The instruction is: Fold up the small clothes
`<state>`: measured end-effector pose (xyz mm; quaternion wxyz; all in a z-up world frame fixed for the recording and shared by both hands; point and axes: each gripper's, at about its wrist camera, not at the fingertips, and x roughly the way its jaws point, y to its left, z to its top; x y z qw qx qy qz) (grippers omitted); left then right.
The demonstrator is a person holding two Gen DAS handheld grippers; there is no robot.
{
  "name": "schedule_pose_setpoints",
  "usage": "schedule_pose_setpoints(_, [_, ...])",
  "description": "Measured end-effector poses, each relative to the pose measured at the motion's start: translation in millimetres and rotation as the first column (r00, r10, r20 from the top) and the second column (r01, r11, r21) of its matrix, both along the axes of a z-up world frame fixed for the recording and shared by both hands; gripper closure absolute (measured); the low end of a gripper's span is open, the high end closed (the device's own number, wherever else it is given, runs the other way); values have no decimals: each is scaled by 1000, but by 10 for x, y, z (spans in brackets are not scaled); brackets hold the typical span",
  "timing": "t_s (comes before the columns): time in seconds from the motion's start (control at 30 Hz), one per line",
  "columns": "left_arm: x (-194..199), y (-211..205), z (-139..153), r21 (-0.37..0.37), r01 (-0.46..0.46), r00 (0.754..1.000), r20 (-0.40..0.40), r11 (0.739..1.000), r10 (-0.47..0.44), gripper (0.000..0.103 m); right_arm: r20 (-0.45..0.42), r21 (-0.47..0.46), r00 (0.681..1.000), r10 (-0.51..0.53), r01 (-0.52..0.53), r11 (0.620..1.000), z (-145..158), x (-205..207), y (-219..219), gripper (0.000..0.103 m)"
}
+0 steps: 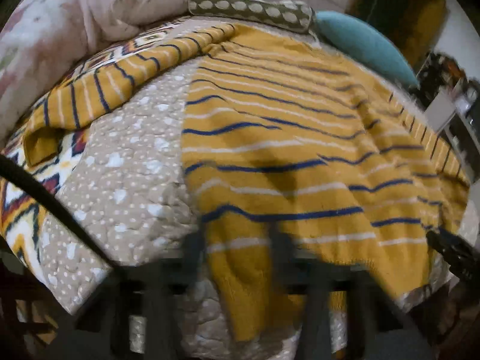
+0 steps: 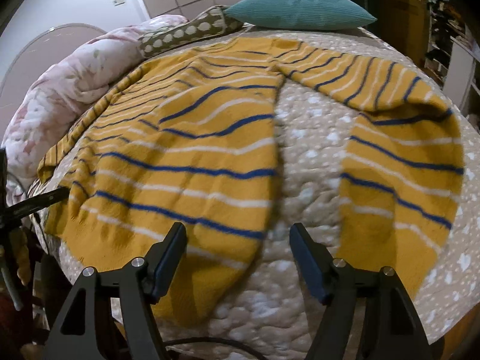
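A mustard sweater point(image 1: 285, 138) with blue and white stripes lies spread face-down on the bed quilt point(image 1: 129, 165). One sleeve point(image 1: 99, 90) stretches out to the left. My left gripper point(image 1: 237, 255) is a dark blur at the sweater's bottom hem, which hangs over the bed edge. The jaws look shut, and the blur hides whether cloth is pinched. In the right wrist view the sweater point(image 2: 186, 150) fills the left half and its other sleeve point(image 2: 405, 165) bends down on the right. My right gripper point(image 2: 237, 234) stands open just above the bare quilt point(image 2: 309, 156) between hem and sleeve, holding nothing.
A teal cushion point(image 2: 300, 9) and a dotted olive pillow point(image 2: 180, 34) lie at the head of the bed. A pink floral duvet point(image 2: 60, 96) is bunched on the left. A patterned blanket point(image 1: 18, 198) and a black cable point(image 1: 45, 192) sit at the left edge. Shelves point(image 1: 456, 111) stand on the right.
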<state>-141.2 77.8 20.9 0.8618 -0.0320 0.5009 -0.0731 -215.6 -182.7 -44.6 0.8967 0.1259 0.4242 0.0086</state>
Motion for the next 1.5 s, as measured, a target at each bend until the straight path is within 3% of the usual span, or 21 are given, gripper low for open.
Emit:
schedule_pose_setpoints(0.07, [-10, 38, 76, -16, -31, 999, -12, 999, 31, 95, 13, -18, 1000, 13, -12, 1000, -9, 7, 77, 50])
schedule_pose_setpoints(0.13, [-75, 140, 184, 1, -70, 998, -4, 998, 70, 96, 13, 7, 999, 51, -51, 999, 21, 7, 111, 89])
schedule_pose_setpoints(0.17, [-148, 211, 249, 14, -91, 996, 10, 996, 91, 96, 14, 47, 997, 72, -72, 996, 52, -25, 100, 90])
schedule_pose_setpoints(0.3, [-374, 556, 332, -35, -138, 990, 9, 990, 138, 97, -14, 83, 988, 152, -150, 985, 82, -310, 167, 91])
schedule_pose_setpoints(0.37, [-526, 638, 309, -13, -157, 988, -3, 987, 157, 99, -37, 71, 982, 183, -181, 981, 22, -474, 266, 91])
schedule_pose_setpoints(0.5, [-692, 695, 282, 21, -160, 987, 1, 987, 160, 98, -78, -64, 979, 186, -192, 979, -58, -655, 480, 87])
schedule_pose_setpoints(0.53, [-733, 691, 304, 30, -158, 987, 12, 987, 158, 92, -76, -79, 980, 186, -192, 978, -42, -678, 511, 87])
schedule_pose_setpoints(0.6, [-758, 644, 383, 52, -157, 987, 50, 986, 155, 70, -66, -91, 980, 187, -193, 977, 29, -679, 528, 87])
schedule_pose_setpoints(0.63, [-769, 612, 426, 63, -162, 985, 74, 985, 157, 53, -53, -101, 982, 183, -188, 977, 77, -680, 532, 86])
schedule_pose_setpoints(0.67, [-782, 561, 478, 76, -167, 981, 108, 983, 158, 45, -37, -112, 984, 174, -177, 978, 136, -657, 521, 86])
schedule_pose_setpoints(0.8, [-739, 287, 613, 121, -130, 982, 155, 984, 111, 43, 43, -121, 992, 117, -111, 986, 377, -510, 509, 66])
schedule_pose_setpoints(1.0, [-782, -168, 718, 144, -40, 986, 166, 989, 16, 41, 99, -117, 992, 77, -66, 991, 589, -407, 587, 61])
schedule_pose_setpoints(1.17, [-868, -424, 700, 212, -15, 980, 197, 977, -28, 35, 110, -136, 992, 54, -39, 990, 567, -454, 570, 57])
schedule_pose_setpoints(1.5, [-969, -552, 632, 226, 17, 983, 177, 974, -58, 35, 95, -105, 995, 15, -5, 994, 510, -488, 460, 55])
